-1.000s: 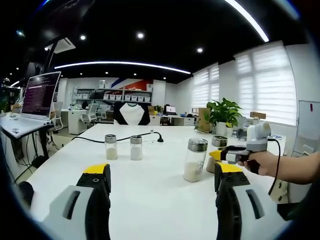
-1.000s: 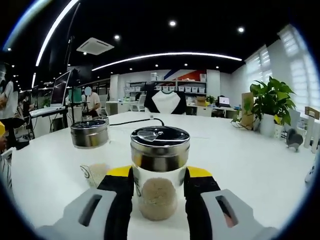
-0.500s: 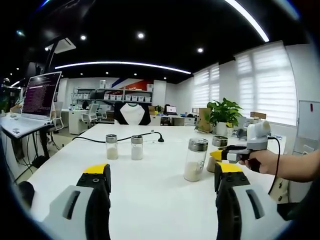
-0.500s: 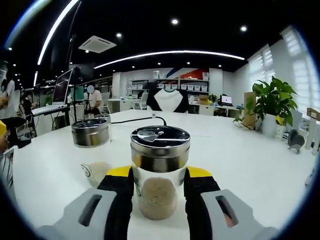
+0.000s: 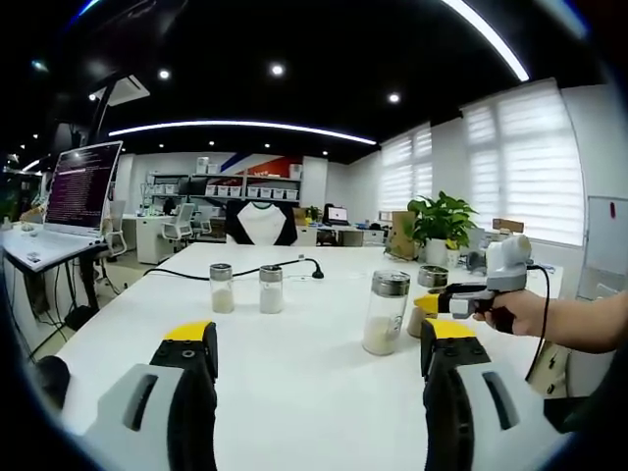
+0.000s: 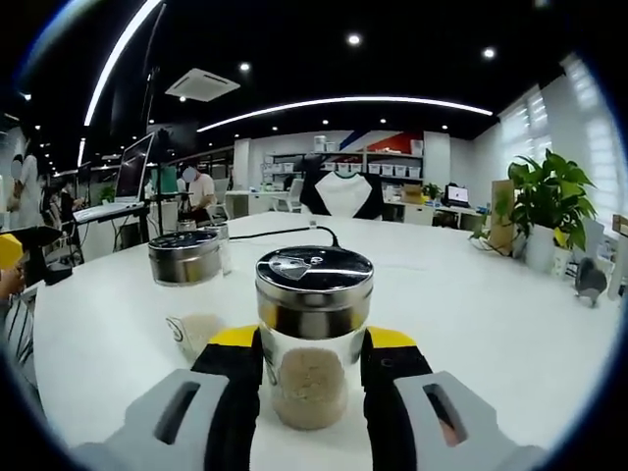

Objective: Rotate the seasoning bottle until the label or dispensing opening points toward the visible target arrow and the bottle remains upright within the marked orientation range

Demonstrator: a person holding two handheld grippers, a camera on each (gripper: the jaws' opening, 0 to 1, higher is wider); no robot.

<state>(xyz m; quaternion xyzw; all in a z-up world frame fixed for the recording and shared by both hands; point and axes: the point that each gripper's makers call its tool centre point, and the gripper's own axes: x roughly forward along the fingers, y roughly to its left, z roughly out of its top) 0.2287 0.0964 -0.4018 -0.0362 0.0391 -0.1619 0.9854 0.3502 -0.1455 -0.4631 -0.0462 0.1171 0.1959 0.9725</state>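
A glass seasoning bottle (image 6: 313,339) with a steel shaker lid and pale powder stands upright on the white table (image 6: 491,324). My right gripper (image 6: 314,365) is shut on it, one yellow-tipped jaw on each side of the glass. In the left gripper view the same bottle (image 5: 430,279) shows at the right, with the right gripper (image 5: 427,306) and a person's hand (image 5: 512,312) behind it. A second, taller bottle (image 5: 385,314) stands just left of it, also seen as the bottle (image 6: 185,292). My left gripper (image 5: 319,343) hangs open over the bare table, holding nothing.
Two small shakers (image 5: 222,287) (image 5: 270,288) stand at the middle left. A black cable (image 5: 245,270) runs behind them. A potted plant (image 5: 439,224) is at the far right, a monitor (image 5: 83,184) at the left. A person (image 6: 201,191) sits in the background.
The right gripper view has swung slightly left, with the room sliding right while the bottle stays fixed between the jaws. The left gripper view has barely shifted.
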